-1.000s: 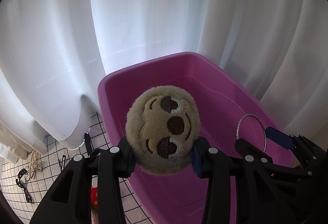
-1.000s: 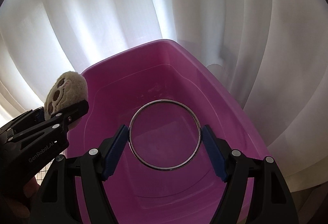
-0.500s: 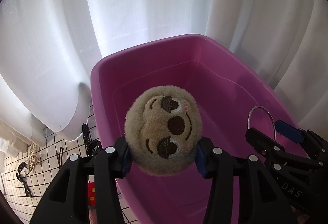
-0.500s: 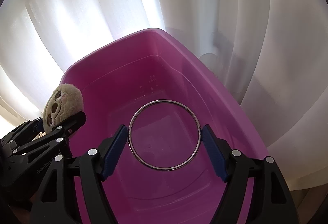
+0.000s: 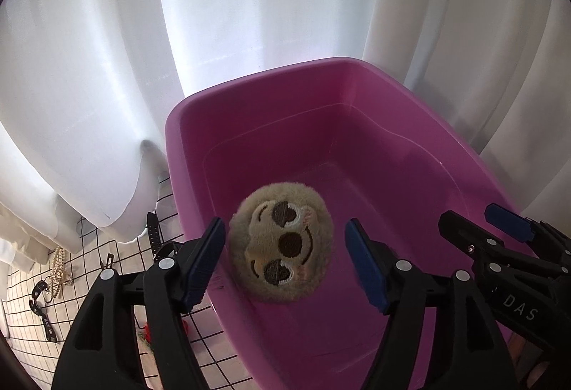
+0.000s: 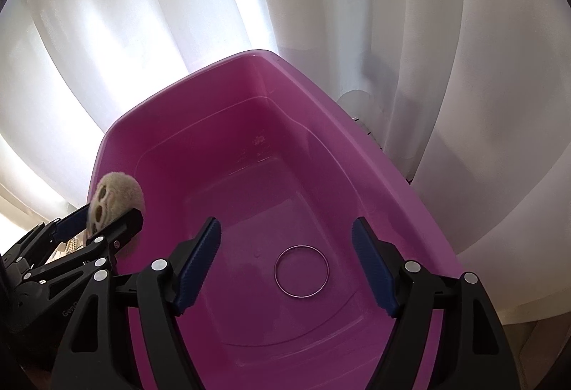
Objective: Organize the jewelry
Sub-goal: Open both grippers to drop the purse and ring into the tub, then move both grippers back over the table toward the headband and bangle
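1. While I work both grippers over it, the white curtain (image 5: 249,15) fills everything behind, hanging in folds down to the table.
2. My biggest object below it is the pink plastic tub (image 5: 357,111), seen from above in both wrist views, with the curtain touching its far rim.
3. My left gripper (image 5: 285,261) sits over the tub's near left side with its fingers spread wide; neither blue pad touches anything.
4. My right gripper (image 6: 287,261) hangs over the tub's middle, fingers equally wide apart and gripping nothing. From the left wrist view I can read "DAS" on its black body, the tail of a longer word; the right wrist view shows "Gen" on the left gripper's body, the rest hidden.
5. Between the left fingers I see the plush sloth face (image 5: 282,243), round and tan with brown eye patches, free of both pads; I cannot tell whether it rests on the tub floor.
6. On the tub floor lies the thin metal bangle (image 6: 301,272), flat, between my right fingers in view.
7. Left of the tub, on the black-gridded white cloth (image 5: 89,265), I see a pearl strand (image 5: 57,268) and a black strap (image 5: 154,233).
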Demonstrator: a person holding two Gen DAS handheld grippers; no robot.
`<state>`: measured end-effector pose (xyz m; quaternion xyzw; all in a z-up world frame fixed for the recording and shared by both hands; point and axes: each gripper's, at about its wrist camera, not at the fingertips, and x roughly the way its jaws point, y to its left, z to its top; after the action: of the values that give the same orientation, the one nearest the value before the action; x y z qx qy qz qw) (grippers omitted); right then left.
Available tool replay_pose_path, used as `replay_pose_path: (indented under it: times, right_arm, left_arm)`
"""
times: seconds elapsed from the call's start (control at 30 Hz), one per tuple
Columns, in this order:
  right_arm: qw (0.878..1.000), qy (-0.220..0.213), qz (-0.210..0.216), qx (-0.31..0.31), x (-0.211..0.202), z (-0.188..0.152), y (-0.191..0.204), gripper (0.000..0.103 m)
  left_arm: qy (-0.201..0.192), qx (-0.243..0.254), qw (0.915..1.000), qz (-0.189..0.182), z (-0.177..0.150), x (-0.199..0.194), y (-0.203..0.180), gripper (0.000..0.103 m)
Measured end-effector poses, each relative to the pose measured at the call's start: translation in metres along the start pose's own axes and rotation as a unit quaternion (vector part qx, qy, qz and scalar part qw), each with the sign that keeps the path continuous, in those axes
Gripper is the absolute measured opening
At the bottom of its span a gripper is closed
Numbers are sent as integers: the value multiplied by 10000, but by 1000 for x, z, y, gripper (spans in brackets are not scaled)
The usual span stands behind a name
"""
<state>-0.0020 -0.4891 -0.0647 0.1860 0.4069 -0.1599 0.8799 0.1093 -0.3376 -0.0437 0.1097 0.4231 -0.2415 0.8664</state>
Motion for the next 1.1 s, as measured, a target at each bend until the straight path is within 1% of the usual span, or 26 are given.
replay_pose_path:
  times: [0.07, 0.1, 0.17, 0.5, 0.67, 0.8, 0.9, 1.0, 1.1]
  right_arm:
    - [10000, -31, 5, 42, 0, 0, -1, 73]
    - [10000, -52, 22, 69, 0, 0, -2, 73]
    - [9999, -69, 31, 103, -2, 0, -2, 73]
    - [9999, -127, -40, 6, -9, 0, 7, 73]
    - [9999, -151, -8, 42, -12, -4, 14, 73]
    - [9996, -245, 109, 116, -17, -14, 23, 73]
    - [9996, -233, 180, 15, -18, -23, 37, 73]
    - [9993, -224, 282, -85, -21, -31, 51, 73]
    - [9983, -213, 496, -198, -27, -39, 66, 73]
  left_arm:
    - [-136, 43, 9996, 245, 1, -5, -1, 83]
    - [-182, 45, 9995, 254, 2, -8, 0, 84]
    - [-180, -8, 9997, 157, 3, -9, 3, 89]
    - [-237, -101, 9993, 280, 4, -16, 14, 89]
    - [-319, -254, 9985, 352, 3, -28, 26, 91]
    - [-390, -527, 9970, 418, -3, -44, 42, 93]
    - [-461, -728, 9954, 427, -10, -56, 55, 94]
    - [-464, -872, 9938, 513, -21, -65, 68, 94]
    - [-492, -1026, 9919, 572, -35, -76, 86, 94]
